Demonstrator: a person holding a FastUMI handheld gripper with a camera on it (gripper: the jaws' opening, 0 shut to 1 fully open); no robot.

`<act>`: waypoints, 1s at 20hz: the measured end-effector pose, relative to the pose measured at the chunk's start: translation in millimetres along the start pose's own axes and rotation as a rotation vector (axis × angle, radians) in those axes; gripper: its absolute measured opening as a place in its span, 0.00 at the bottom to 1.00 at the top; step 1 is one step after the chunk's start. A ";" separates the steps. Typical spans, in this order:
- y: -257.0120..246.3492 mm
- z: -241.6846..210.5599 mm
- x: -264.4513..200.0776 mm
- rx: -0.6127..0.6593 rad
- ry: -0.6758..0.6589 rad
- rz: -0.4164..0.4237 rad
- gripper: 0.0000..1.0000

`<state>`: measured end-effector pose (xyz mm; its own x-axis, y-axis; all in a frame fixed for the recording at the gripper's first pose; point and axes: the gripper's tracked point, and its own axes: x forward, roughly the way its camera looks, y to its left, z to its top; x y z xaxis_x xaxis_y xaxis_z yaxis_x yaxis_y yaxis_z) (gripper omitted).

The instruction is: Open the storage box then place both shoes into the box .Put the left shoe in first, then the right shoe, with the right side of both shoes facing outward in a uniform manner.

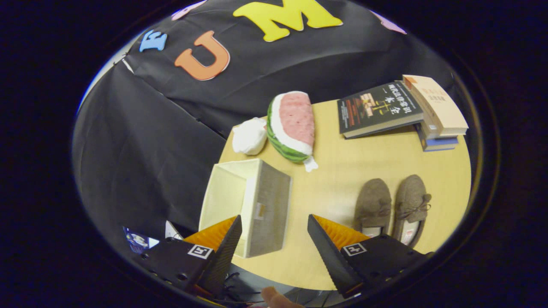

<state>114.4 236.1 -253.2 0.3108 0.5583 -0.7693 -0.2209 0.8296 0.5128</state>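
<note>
The gripper hangs above the round wooden table, fingers spread apart and holding nothing. The beige fabric storage box sits just ahead of the fingers, its top apparently open. The two brown felt slippers lie side by side, well apart from the box. Risk: picking the wrong slipper first, or turning one so its sides face inconsistently. A one-sided pinch may tilt the soft slipper.
</note>
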 end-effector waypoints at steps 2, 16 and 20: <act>-37.8 -13.6 -1.8 -0.038 0.024 -0.066 0.94; -181.8 -77.4 43.3 -0.011 0.193 -0.298 0.79; -204.0 -78.8 63.5 0.053 0.205 -0.376 0.49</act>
<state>106.3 101.5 -436.8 0.1691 0.2077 -0.9635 -0.0781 0.9773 0.1970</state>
